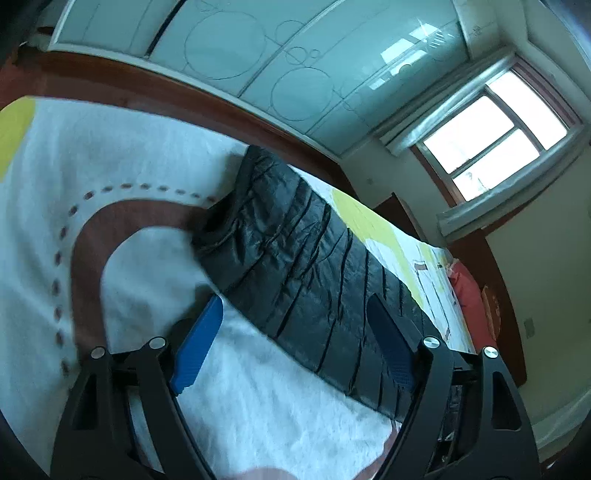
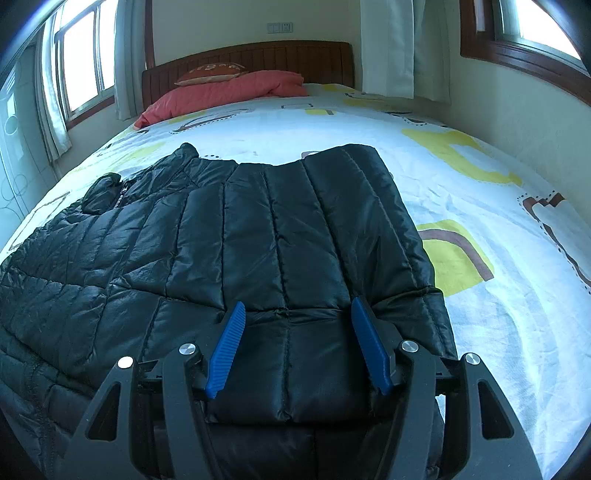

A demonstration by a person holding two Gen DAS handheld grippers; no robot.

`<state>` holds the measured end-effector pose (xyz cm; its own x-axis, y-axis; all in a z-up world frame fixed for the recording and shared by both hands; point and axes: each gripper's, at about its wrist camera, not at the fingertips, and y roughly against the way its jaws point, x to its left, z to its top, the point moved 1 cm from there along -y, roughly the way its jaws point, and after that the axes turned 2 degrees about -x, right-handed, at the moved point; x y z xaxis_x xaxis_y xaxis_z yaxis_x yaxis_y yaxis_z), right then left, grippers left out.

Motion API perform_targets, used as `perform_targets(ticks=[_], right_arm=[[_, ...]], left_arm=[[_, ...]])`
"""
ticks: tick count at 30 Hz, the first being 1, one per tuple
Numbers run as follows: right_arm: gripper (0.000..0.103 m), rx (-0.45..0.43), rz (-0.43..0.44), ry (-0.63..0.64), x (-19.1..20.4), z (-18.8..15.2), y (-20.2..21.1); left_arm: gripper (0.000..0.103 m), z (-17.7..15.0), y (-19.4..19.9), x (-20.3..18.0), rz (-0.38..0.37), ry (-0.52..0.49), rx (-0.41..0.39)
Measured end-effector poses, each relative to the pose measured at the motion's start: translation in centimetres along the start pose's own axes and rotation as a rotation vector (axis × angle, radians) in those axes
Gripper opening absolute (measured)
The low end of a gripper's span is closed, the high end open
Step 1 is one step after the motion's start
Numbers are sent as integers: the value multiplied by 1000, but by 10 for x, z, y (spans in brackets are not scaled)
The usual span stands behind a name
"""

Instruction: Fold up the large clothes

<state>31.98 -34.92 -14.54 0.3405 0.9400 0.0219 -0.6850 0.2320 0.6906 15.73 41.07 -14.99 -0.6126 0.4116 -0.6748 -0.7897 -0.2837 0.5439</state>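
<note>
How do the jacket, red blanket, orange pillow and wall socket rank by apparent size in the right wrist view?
1. jacket, much the largest, though nearest the camera.
2. red blanket.
3. orange pillow.
4. wall socket, smallest.
All but the jacket sit far back, so true sizes are unsure.

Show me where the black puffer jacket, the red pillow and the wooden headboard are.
black puffer jacket [image 2: 258,236]: right wrist view, on a quilted panel near its middle.
red pillow [image 2: 229,92]: right wrist view, on its top surface.
wooden headboard [image 2: 295,55]: right wrist view, on its slatted front.
</note>
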Motion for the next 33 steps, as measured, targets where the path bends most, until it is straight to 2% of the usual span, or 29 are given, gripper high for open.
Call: perform_targets(ticks=[4,6,8,10,11,12,15,19,22,25,28,33], right_arm=[[60,0,0,0,0,0,0],[60,-1,0,0,0,0,0],[60,-3,0,-1,0,0,0],[60,-6,0,-2,-1,0,1],[60,-7,-1,-2,-1,1,1],[60,-7,-2,-2,-1,1,1],[60,-8,-1,-3,-2,1,1],[60,-9,0,-2,-1,0,2],[60,-8,1,-4,-1,0,2],[60,-9,0,-3,-1,0,2],[60,-9,-1,-3,-1,0,2],[60,-9,-1,-4,0,-1,2]], left_arm=[[81,-2,1,12,20,12,-26],[98,5,-9,6,10,18,-41],[97,9,-16,-3,45,3,-55],[71,8,-18,-6,58,8,-68],[47,8,-22,-7,82,10,-46],[32,8,-27,-6,94,17,-28],[16,6,-27,-9,103,-16,-27],[9,0,-24,-37,113,-113,-50],[8,-11,-16,-72,69,-206,-71],[8,-38,-7,-125,-27,-335,-65],[8,-86,2,-189,-157,-466,-12],[8,-171,9,-269,-317,-630,107]])
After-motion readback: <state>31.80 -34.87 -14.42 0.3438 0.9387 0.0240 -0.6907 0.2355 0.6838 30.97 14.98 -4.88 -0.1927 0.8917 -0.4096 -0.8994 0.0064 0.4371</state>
